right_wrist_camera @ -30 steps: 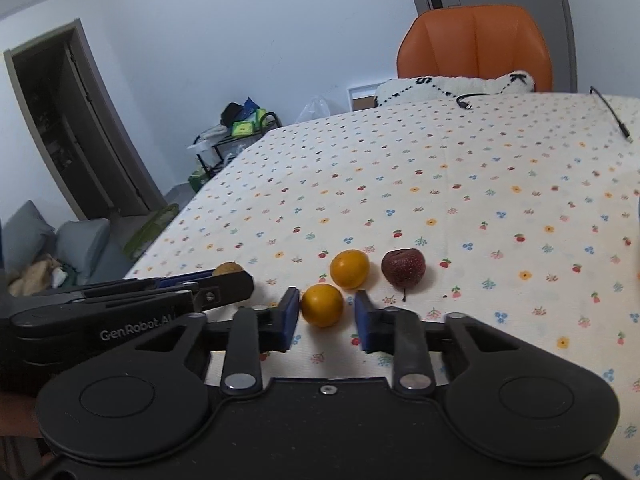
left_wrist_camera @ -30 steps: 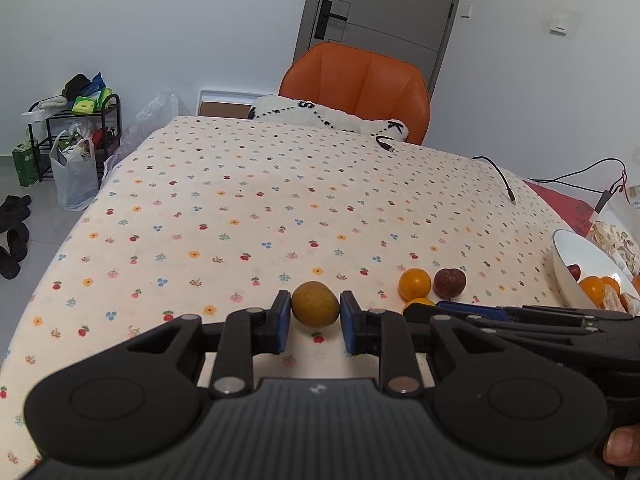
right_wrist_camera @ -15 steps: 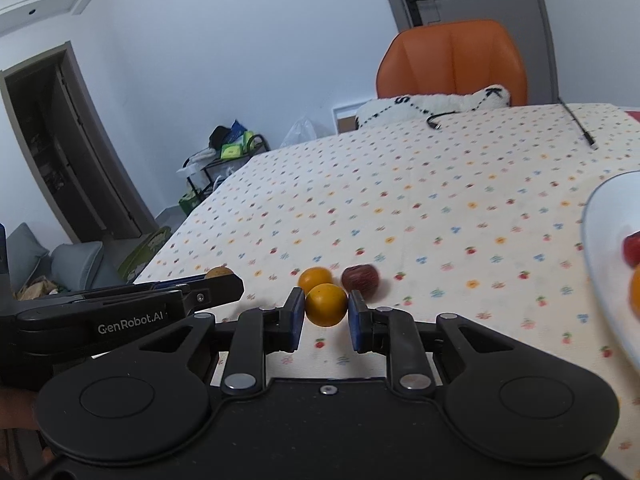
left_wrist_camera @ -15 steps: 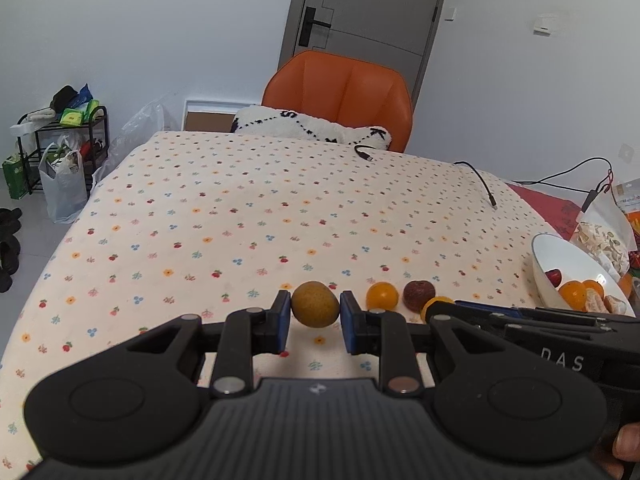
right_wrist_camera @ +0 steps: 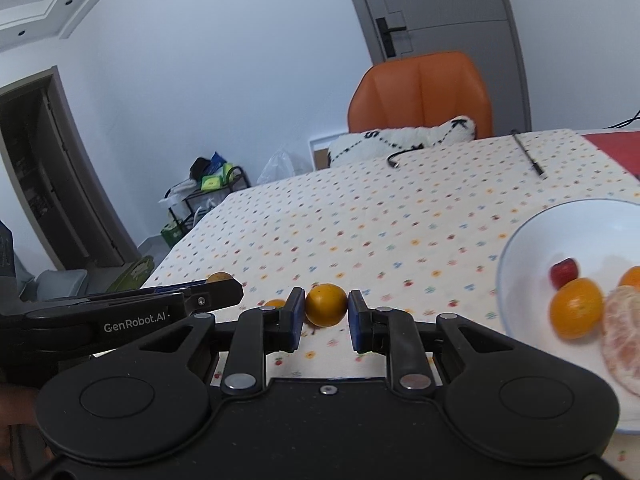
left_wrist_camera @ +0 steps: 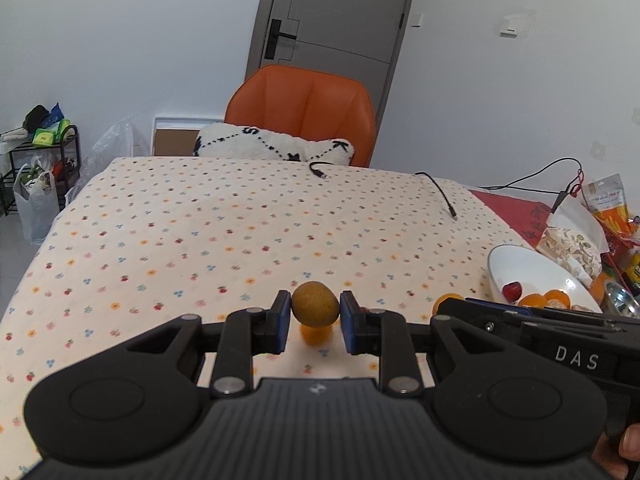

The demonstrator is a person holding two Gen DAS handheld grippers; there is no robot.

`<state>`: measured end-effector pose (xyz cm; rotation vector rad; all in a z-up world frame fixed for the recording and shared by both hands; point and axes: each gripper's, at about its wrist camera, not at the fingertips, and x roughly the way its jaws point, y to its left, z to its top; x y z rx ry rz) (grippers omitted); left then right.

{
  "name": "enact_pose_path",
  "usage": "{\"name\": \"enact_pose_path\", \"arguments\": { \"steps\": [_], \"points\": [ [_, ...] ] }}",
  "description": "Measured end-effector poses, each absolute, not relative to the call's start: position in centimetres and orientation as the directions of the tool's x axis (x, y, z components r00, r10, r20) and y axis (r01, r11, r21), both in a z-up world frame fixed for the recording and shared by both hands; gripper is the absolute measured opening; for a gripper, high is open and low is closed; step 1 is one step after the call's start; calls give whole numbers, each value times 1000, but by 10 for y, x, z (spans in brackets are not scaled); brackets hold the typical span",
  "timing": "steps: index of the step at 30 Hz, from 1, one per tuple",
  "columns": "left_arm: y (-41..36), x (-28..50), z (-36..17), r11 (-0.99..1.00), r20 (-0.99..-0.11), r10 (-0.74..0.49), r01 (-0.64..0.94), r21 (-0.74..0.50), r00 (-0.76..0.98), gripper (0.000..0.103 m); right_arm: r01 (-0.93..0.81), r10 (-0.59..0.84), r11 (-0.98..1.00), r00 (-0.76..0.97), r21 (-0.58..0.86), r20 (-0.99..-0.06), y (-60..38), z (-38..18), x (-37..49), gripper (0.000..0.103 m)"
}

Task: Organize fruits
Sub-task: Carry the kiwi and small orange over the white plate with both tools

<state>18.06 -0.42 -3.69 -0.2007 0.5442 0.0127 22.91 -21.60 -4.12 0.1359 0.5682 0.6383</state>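
While clamped between the blue pads of the left gripper, a brownish-yellow round fruit held up off the floral-cloth surface, jaws clenched on both its sides. Directly below it on the cloth, an orange fruit, partly hidden. Alongside, right gripper with jaws grasping a small orange, likewise raised above the cloth. Behind its left pad, another small orange lying on the surface. Just to the right, a white bowl holding a red fruit, a whole orange, a second orange at the frame edge and a peeled citrus. Past the bowl in the left view, snack packets and a red cloth. Farther back, two black cables on the surface, a white cushion on an orange chair, a grey door.
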Motion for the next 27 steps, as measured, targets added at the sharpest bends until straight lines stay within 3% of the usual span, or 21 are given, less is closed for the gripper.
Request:
{"name": "enact_pose_path", "arguments": {
  "steps": [27],
  "points": [
    [-85,216,-14,968,-458,-225,146,-202,860,25,-336,423,902,812,270,-403,-306,-19,231,21]
  ]
}}
